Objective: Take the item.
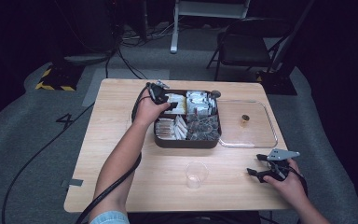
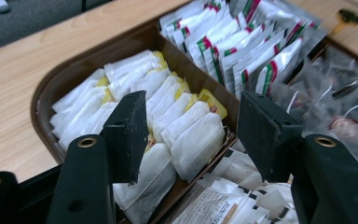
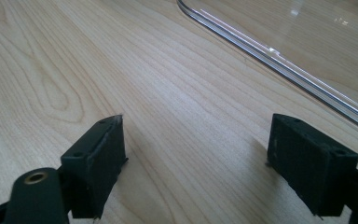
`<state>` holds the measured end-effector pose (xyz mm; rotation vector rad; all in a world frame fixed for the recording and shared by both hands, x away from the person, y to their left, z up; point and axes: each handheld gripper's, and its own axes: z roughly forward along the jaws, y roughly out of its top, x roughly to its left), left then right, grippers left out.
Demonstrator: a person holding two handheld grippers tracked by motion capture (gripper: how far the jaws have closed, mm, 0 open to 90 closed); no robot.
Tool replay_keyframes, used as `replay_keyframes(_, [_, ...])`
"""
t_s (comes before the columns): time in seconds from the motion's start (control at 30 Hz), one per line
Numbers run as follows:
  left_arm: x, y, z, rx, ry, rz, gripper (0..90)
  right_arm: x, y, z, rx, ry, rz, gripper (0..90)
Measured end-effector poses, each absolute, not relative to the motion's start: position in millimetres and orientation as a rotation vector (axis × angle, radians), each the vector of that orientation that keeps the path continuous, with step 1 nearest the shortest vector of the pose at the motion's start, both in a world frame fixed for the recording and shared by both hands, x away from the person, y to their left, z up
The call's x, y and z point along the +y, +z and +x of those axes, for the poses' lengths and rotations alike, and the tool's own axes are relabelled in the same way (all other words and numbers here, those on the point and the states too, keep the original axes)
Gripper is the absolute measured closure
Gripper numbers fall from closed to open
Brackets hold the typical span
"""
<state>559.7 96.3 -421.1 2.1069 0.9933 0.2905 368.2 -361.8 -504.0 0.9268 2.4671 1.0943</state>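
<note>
A dark brown divided tray stands mid-table. My left gripper hovers over its far-left compartment, jaws open. In the left gripper view the left gripper straddles white tea bags without touching them. Red-and-green striped packets fill the neighbouring compartment, and clear-wrapped items lie to the right. My right gripper rests low at the table's near right, open and holding nothing. In its own view the right gripper frames bare wood.
A clear plastic cup stands near the front edge, between the two hands. A clear flat lid lies right of the tray with a small gold object on it; the lid's rim runs just ahead of the right gripper. A folding chair stands beyond the table.
</note>
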Motion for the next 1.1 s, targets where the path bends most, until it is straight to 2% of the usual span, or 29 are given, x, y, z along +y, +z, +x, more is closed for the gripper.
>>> replay_keyframes(0.43, [84, -439, 572, 1.045, 0.242, 2.164, 49.9, -362, -504, 368, 2.467, 1.095, 0.927, 19.1])
replay_keyframes(0.63, [82, -444, 575, 1.061, 0.203, 2.181, 59.2, -362, -504, 368, 2.467, 1.095, 0.927, 19.1])
replay_keyframes(0.83, [83, -448, 577, 1.079, 0.199, 2.192, 62.6, -362, -504, 368, 2.467, 1.095, 0.927, 19.2])
replay_keyframes(1.07, [86, -453, 579, 1.091, 0.169, 2.214, 71.8, -362, -504, 368, 2.467, 1.095, 0.927, 19.1])
replay_keyframes(1.1, [86, -453, 578, 1.093, 0.164, 2.218, 77.1, -362, -504, 368, 2.467, 1.095, 0.927, 19.1])
